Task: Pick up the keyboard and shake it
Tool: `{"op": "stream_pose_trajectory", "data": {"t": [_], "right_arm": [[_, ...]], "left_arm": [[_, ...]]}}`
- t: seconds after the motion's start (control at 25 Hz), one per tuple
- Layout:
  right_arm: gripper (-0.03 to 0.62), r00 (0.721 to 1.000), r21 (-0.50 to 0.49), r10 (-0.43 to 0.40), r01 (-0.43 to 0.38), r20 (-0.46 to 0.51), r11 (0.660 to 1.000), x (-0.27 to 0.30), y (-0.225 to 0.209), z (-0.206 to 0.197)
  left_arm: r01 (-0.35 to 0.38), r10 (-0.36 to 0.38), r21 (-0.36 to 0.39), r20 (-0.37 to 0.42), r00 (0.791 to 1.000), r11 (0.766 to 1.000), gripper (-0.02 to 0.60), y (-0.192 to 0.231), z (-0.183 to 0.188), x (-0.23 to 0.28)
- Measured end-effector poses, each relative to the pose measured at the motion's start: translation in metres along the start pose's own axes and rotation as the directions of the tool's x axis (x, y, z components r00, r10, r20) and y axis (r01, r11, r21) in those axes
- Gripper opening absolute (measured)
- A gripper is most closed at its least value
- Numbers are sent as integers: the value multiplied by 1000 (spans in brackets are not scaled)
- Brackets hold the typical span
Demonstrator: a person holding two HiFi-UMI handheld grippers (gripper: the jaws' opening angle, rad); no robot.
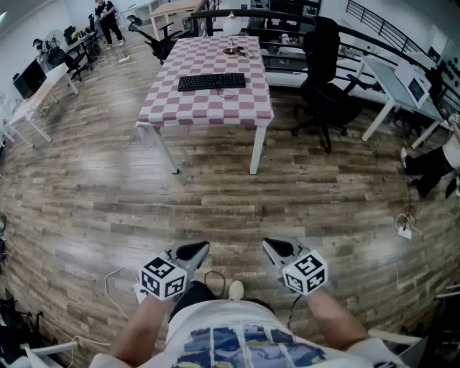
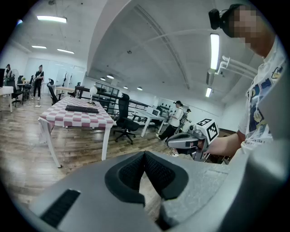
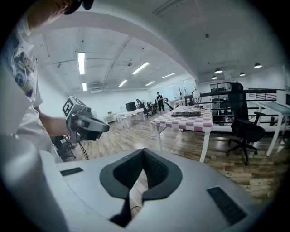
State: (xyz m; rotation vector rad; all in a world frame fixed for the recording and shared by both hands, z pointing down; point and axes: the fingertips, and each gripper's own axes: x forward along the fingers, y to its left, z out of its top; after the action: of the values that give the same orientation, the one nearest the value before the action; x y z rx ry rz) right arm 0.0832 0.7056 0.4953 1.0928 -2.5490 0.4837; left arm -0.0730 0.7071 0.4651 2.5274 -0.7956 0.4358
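A black keyboard (image 1: 211,81) lies flat on a table with a red-and-white checked cloth (image 1: 208,104), far ahead across the wooden floor. The same keyboard (image 2: 81,108) shows small in the left gripper view, and the keyboard (image 3: 186,114) appears distant in the right gripper view. My left gripper (image 1: 198,249) and right gripper (image 1: 270,246) hang close to my body, both shut with nothing between their jaws. Each gripper sees the other: the right gripper (image 2: 174,143) and the left gripper (image 3: 103,128).
A black office chair (image 1: 325,79) stands right of the table. A small lamp (image 1: 231,27) sits at the table's far end. White desks (image 1: 402,90) line the right, more desks (image 1: 36,97) the left. A person (image 1: 108,20) stands at the far left. Cables (image 1: 118,277) lie by my feet.
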Motion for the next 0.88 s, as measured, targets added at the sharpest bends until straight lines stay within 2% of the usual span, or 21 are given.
{"op": "stream_pose_trajectory", "data": {"t": [0.36, 0.6, 0.8, 0.88], "right_arm": [[-2, 1000, 15, 1, -1, -14, 1000, 41, -33, 5], [-2, 999, 17, -36, 36, -23, 999, 91, -69, 40], [3, 998, 37, -55, 56, -34, 998, 145, -106, 75], [32, 996, 40, -70, 72, -51, 997, 169, -121, 96]], "left_arm": [[12, -12, 5, -10, 1000, 1000, 3, 39, 22, 23], [49, -49, -4, 2, 999, 999, 3, 103, 46, 48], [85, -85, 5, 9, 996, 996, 3, 170, 88, 78], [98, -98, 21, 10, 995, 995, 3, 196, 108, 86]]}}
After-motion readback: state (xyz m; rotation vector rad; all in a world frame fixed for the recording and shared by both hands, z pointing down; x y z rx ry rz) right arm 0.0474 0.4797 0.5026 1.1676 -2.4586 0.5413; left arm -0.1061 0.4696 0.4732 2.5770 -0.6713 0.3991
